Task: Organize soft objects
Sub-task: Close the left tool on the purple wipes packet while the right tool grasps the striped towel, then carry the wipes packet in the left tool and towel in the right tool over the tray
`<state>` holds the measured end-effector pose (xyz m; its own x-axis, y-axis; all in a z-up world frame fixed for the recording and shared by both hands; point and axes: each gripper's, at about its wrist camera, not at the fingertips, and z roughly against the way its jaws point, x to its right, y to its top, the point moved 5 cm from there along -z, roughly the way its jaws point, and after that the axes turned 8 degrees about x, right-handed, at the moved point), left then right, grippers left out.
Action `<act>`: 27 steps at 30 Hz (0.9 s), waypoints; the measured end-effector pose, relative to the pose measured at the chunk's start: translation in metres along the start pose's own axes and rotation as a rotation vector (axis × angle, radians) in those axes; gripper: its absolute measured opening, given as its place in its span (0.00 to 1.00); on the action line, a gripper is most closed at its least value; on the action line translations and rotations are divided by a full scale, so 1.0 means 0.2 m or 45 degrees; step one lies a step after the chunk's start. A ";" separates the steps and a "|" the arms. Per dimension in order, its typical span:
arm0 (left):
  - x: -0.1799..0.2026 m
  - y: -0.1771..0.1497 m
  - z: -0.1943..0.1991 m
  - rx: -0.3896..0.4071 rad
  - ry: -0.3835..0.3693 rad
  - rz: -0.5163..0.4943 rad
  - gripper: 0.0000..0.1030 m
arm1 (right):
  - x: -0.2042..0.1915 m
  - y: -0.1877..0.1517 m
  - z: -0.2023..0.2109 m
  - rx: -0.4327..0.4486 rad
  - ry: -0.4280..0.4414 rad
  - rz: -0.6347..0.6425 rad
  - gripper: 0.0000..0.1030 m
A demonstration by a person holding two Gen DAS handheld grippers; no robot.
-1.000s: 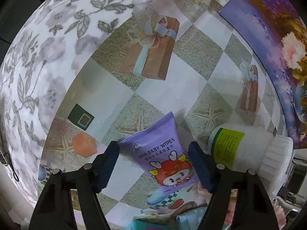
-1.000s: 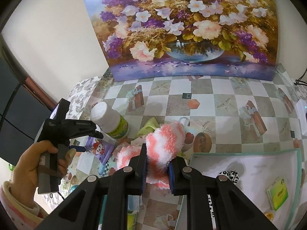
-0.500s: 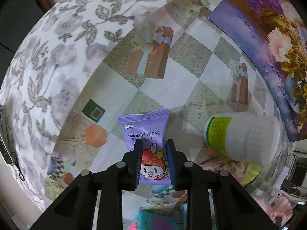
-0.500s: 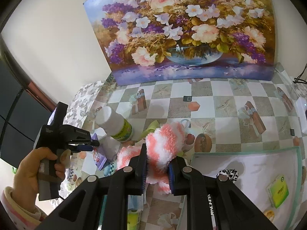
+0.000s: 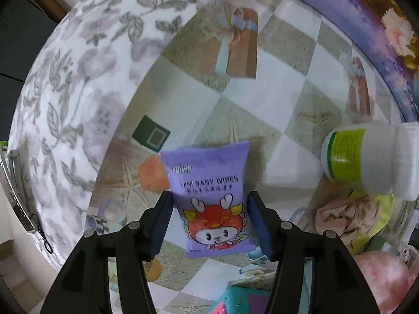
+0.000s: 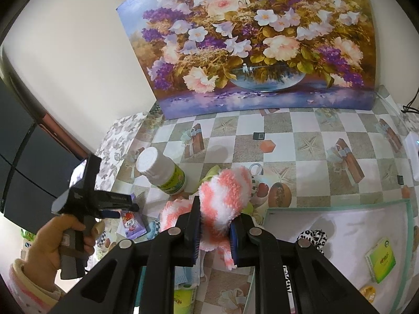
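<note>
A purple pack of mini baby wipes (image 5: 212,204) lies flat on the checked tablecloth. My left gripper (image 5: 209,198) points straight down over it. Its jaws are opening, with the pack between them and the pads just clear of its edges. The right wrist view shows the same left gripper (image 6: 117,206) in a person's hand (image 6: 52,240), above the pack (image 6: 131,223). My right gripper (image 6: 214,209) is shut on a fluffy pink-and-white striped cloth (image 6: 225,193), held above the table. More pink fluff (image 5: 387,274) shows at the lower right of the left wrist view.
A white bottle with a green label (image 6: 162,167) lies on its side beside the pack. A crumpled pink and yellow cloth (image 5: 348,214) sits below the bottle. A white-lined tray (image 6: 340,204) at right holds a leopard-print item (image 6: 313,236) and a green box (image 6: 381,259). A flower painting (image 6: 262,47) leans on the back wall.
The left jaws closed narrowly over the wipes pack, then spread again, and the gripper shifted across the table. The right gripper kept still with the fluffy cloth.
</note>
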<state>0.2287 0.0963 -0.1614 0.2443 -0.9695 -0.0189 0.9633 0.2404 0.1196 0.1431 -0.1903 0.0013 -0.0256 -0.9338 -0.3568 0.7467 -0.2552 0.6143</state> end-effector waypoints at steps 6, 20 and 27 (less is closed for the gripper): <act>-0.01 -0.01 0.06 0.058 0.023 -0.024 0.41 | 0.01 0.00 0.01 0.005 0.006 -0.013 0.18; 0.03 -0.14 0.76 0.489 -0.221 -0.005 0.40 | -0.09 0.11 0.24 0.153 0.079 0.020 0.18; 0.22 -0.33 1.00 0.683 -0.282 -0.089 0.40 | -0.10 0.21 0.51 0.313 0.085 0.028 0.18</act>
<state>0.1534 0.0283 0.0292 0.0973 -0.9829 0.1566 0.7711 0.1740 0.6125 0.1078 -0.2074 0.1057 0.0390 -0.9232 -0.3822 0.5621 -0.2960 0.7723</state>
